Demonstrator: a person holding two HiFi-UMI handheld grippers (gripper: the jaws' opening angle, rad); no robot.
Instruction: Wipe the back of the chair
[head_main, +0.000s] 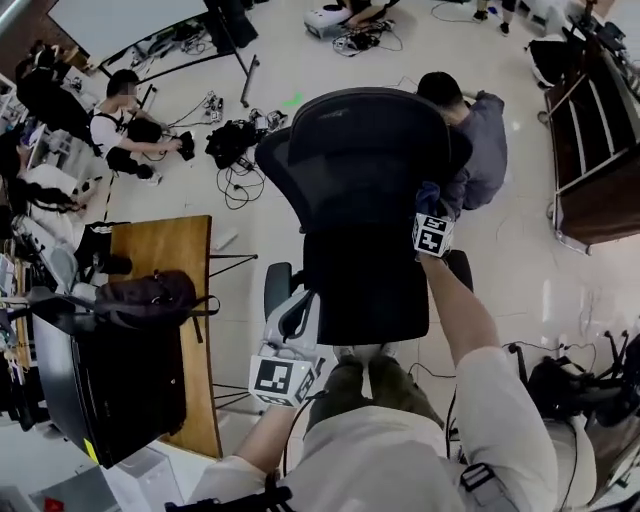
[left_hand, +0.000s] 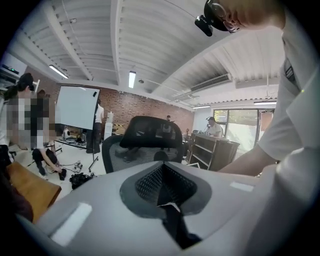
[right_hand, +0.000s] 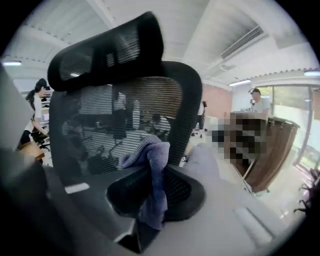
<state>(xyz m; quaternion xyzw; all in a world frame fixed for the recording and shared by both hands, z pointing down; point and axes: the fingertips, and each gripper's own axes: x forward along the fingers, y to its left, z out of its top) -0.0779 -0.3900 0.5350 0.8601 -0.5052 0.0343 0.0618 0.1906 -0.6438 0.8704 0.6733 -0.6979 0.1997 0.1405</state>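
A black mesh office chair (head_main: 365, 150) stands right in front of me, its seat (head_main: 365, 290) below the back. My right gripper (head_main: 430, 208) is at the right edge of the chair back, shut on a blue cloth (head_main: 428, 193). In the right gripper view the cloth (right_hand: 152, 170) hangs between the jaws, close against the mesh back (right_hand: 120, 115) under the headrest (right_hand: 107, 55). My left gripper (head_main: 290, 322) is low by the chair's left armrest (head_main: 277, 285). Its jaws are shut on nothing, and the left gripper (left_hand: 162, 172) points at the chair (left_hand: 145, 145) from a distance.
A wooden desk (head_main: 160, 250) with a black backpack (head_main: 150, 295) and a dark case (head_main: 110, 380) stands at the left. A person in grey (head_main: 480, 140) sits just behind the chair. Cables (head_main: 235, 140) lie on the floor, and a wooden shelf unit (head_main: 600, 150) stands at the right.
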